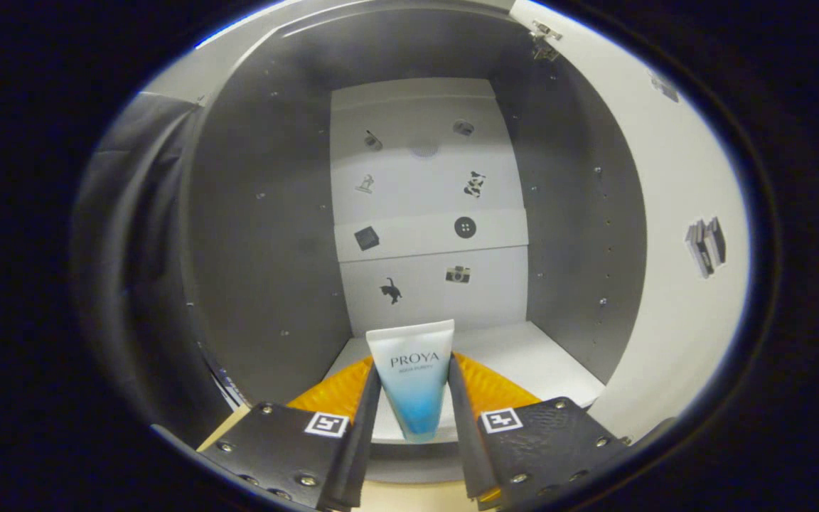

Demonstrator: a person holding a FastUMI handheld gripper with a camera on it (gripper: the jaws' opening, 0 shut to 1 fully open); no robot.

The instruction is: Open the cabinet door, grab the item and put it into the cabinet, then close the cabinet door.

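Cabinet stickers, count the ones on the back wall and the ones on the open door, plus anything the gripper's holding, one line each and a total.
Back wall stickers: 8
Door stickers: 2
Tube held between the gripper fingers: 1
Total: 11

dim overall | cabinet [267, 235] side walls shadowed | back panel brighter | edges strongly bowed | sharp centre
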